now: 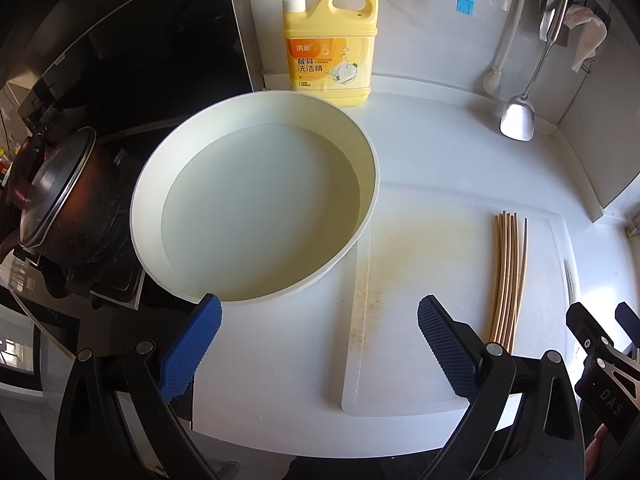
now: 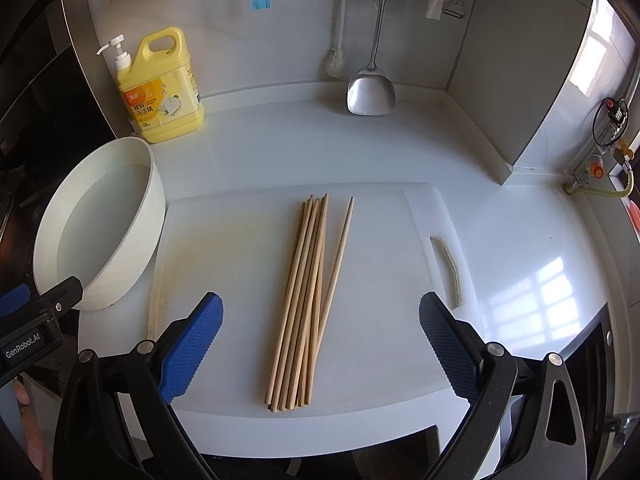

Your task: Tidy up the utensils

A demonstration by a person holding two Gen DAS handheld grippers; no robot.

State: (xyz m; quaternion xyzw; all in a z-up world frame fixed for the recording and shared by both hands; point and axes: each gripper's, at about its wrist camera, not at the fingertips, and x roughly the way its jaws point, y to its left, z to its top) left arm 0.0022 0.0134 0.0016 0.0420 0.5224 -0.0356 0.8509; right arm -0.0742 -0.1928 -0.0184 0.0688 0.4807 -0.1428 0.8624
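A yellow detergent bottle (image 2: 162, 88) stands at the counter's (image 2: 280, 148) back edge; a white basin (image 2: 100, 220) of water sits at its left edge, touching the cutting board (image 2: 380, 320).

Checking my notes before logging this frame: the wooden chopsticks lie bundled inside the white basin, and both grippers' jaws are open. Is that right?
Not quite. The chopsticks lie on the white cutting board, beside the white basin, not inside it; the right wrist view shows this. The jaws of the left gripper and right gripper are indeed open.
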